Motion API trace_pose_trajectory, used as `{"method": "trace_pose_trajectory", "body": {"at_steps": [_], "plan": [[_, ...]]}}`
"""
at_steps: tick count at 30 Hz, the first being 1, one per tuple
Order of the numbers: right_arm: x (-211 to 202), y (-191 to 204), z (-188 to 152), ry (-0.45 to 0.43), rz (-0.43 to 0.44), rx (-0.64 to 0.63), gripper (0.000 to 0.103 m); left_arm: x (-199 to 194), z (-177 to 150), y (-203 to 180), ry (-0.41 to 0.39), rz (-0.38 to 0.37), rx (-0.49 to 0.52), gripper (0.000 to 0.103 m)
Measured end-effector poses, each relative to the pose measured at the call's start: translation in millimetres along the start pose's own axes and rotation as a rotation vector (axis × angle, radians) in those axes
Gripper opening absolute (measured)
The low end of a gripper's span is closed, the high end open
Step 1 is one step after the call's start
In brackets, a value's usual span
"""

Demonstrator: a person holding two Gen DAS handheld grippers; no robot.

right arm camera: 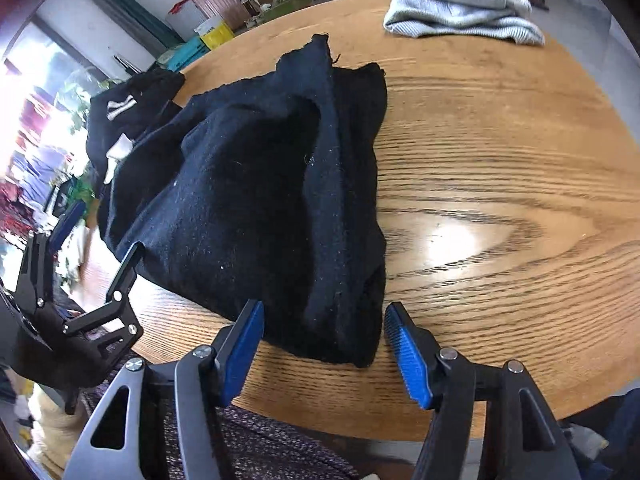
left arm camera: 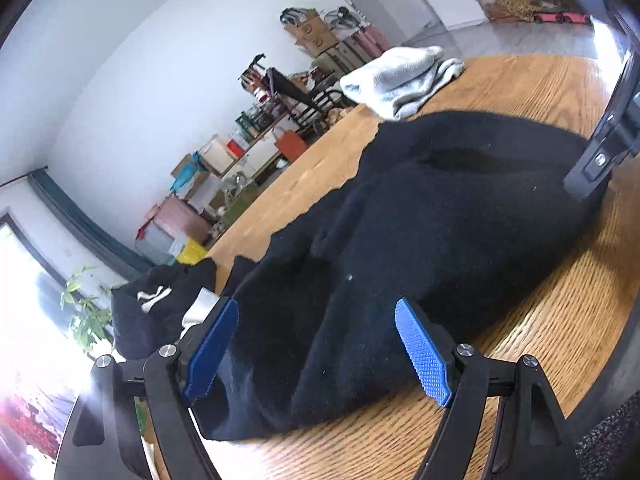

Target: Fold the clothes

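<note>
While both claws gape wide and empty, your right claw [right arm camera: 324,348] sits nearest the black garment [right arm camera: 256,184], whose corner lies just ahead.

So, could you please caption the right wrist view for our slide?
Open right gripper poised at the near edge of a rumpled black garment on the wooden table.
</note>
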State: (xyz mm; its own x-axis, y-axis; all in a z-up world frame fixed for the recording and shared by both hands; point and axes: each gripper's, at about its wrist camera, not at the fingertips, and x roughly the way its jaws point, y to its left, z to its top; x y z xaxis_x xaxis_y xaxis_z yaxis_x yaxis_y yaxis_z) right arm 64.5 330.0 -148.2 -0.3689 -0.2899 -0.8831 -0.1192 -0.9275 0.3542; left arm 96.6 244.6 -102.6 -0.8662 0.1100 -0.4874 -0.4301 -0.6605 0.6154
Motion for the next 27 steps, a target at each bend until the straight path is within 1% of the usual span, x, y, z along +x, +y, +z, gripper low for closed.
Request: {"method": "trace_pose_trajectory", "body": {"at_steps": [4, 6, 7, 8, 9, 10, 11, 13, 14, 18, 20, 22, 24, 25, 27], "plan": [[5, 3, 2, 0.008, 0.014, -0.028, 0.065, -11, 3, -8, -0.059, -0.041, 0.036, 0.081], [8, 6, 5, 0.02, 0.008, -0.055, 0.055, -16, 5, -15, -0.086, -0.049, 0.059, 0.081], [8, 7, 6, 0.028, 0.038, -0.062, 0.042, -19, 7, -19, -0.099, -0.054, 0.068, 0.081], [9, 7, 7, 0.032, 0.058, -0.068, 0.036, -22, 8, -23, -0.117, -0.053, 0.083, 0.081], [9, 8, 8, 0.037, 0.071, -0.076, 0.032, -26, 10, -28, -0.136, -0.05, 0.1, 0.081], [8, 6, 10, 0.043, 0.095, -0.07, 0.025, -29, 11, -35, -0.155, -0.046, 0.123, 0.081], [6, 5, 12, 0.048, 0.118, -0.065, 0.023, -32, 13, -42, -0.173, -0.041, 0.148, 0.081], [0, -3, 19, 0.059, 0.183, -0.014, 0.022, -38, 17, -58, -0.2, -0.042, 0.202, 0.081], [-4, -4, 22, 0.05, 0.189, -0.006, 0.021, -40, 18, -66, -0.213, -0.043, 0.23, 0.081], [-20, -4, 33, 0.016, 0.21, 0.024, 0.021, -51, 26, -99, -0.259, -0.107, 0.318, 0.081], [-28, 0, 35, 0.0, 0.224, 0.015, 0.021, -49, 33, -116, -0.27, -0.085, 0.36, 0.081], [-37, 6, 38, -0.012, 0.243, 0.004, 0.02, -43, 45, -126, -0.262, -0.069, 0.36, 0.081], [-43, 9, 42, -0.018, 0.271, 0.005, 0.018, -35, 57, -129, -0.245, -0.044, 0.319, 0.081], [-45, 11, 45, -0.021, 0.286, 0.006, 0.015, -31, 63, -129, -0.236, -0.031, 0.296, 0.081], [-51, 14, 48, -0.031, 0.271, -0.017, 0.015, -22, 75, -131, -0.217, -0.004, 0.25, 0.081]]}}
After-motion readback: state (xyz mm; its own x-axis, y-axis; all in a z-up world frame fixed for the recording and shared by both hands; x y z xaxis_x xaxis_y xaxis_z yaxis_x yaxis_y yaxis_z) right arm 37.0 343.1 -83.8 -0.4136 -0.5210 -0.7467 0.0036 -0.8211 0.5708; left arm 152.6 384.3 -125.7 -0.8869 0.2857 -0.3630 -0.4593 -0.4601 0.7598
